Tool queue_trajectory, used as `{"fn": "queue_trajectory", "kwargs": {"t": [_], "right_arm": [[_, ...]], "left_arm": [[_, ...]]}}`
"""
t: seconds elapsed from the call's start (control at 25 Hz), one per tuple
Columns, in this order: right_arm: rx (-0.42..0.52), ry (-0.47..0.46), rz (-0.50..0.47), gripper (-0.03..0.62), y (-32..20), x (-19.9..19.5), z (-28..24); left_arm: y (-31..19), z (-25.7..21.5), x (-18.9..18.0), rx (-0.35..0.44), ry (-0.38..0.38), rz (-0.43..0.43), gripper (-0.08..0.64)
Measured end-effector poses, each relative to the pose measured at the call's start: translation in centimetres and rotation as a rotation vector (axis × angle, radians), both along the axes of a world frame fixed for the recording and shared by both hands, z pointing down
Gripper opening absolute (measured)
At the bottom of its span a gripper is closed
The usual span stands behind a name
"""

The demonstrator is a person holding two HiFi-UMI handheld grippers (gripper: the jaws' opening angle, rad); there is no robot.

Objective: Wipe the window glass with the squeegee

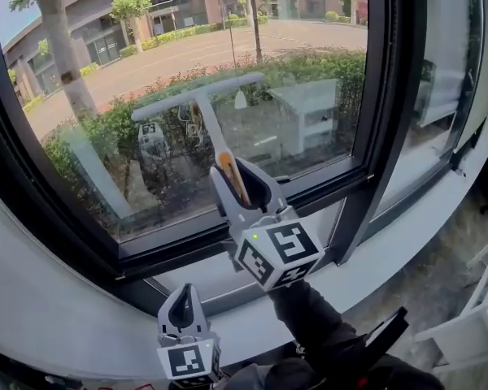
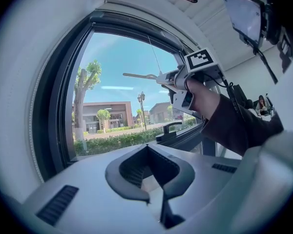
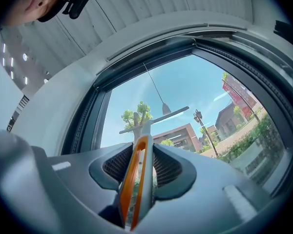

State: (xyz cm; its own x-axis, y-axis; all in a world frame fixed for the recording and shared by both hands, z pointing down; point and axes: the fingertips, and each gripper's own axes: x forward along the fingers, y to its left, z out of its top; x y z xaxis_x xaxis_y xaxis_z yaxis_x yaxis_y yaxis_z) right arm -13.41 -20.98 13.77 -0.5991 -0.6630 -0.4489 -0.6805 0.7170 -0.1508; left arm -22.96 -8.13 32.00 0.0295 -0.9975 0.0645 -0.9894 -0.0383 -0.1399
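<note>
In the right gripper view, the right tool is seen clamped on the orange-and-grey handle of the squeegee, which runs up between the two jaws. At the handle's far end the long blade is set crosswise, in front of the window glass. In the head view, the same right tool is held up before the middle of the pane, and the squeegee is raised from it, with its blade lying roughly level across the window glass. Whether the blade is pressed on the pane cannot be told. A dark sleeve is seen below the marker cube.

The left tool is kept low and nearer, over the white sill, well apart from the squeegee. In the left gripper view, the jaws of the left tool are seen brought together with nothing between them. To the right, the pane is bordered by the black window frame.
</note>
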Motion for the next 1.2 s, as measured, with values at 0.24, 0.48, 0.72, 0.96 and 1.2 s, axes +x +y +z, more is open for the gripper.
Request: {"fn": "queue_trajectory", "kwargs": {"t": [0.24, 0.48, 0.72, 0.96, 1.2], "right_arm": [[0.060, -0.004, 0.025, 0.127, -1.1, 0.0, -3.8], [0.114, -0.013, 0.005, 0.127, -0.6, -0.1, -5.2], [0.112, -0.027, 0.005, 0.127, -1.5, -0.2, -6.2], [0.120, -0.029, 0.008, 0.127, -1.7, -0.3, -6.2], [0.123, -0.026, 0.005, 0.127, -1.8, -0.2, -6.0]], "left_arm": [[-0.9, -0.8, -0.5, 0.021, 0.013, 0.004, -0.002], [-2.0, -1.3, -0.5, 0.040, 0.016, -0.008, -0.002], [-2.5, -1.3, -1.0, 0.050, 0.022, -0.025, -0.002], [-2.7, -1.1, -1.8, 0.051, 0.034, -0.048, -0.002], [-2.6, -1.0, -1.9, 0.050, 0.037, -0.053, -0.002]]}}
